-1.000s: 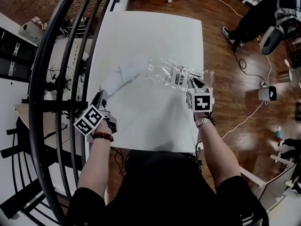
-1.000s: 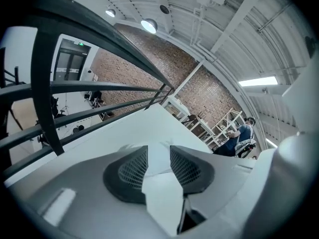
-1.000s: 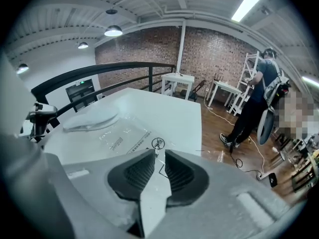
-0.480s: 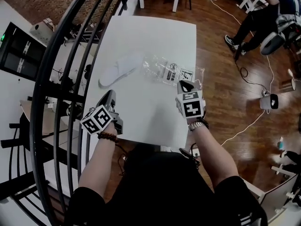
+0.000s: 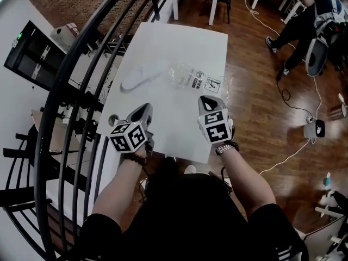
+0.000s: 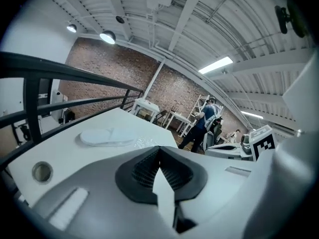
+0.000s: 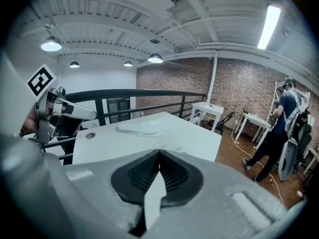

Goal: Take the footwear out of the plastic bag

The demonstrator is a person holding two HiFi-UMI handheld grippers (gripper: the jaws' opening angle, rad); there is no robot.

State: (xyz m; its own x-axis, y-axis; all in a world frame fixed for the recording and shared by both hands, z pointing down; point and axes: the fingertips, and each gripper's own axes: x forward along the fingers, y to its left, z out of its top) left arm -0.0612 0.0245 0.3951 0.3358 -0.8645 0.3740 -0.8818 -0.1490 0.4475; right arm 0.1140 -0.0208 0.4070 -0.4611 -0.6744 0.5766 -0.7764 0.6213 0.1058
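The slipper (image 5: 140, 79) lies flat on the white table (image 5: 182, 42), upper left of centre in the head view. It is outside the bag (image 5: 198, 81), which lies crumpled just beside it to the right. The left gripper (image 5: 144, 110) and right gripper (image 5: 206, 100) hang over the table's near part, apart from both items. Both pairs of jaws have just been closing and are clenched together, with nothing between them.

Bright, even light from ceiling lamps (image 7: 52, 45); strong fisheye curving at edges, dark corners.
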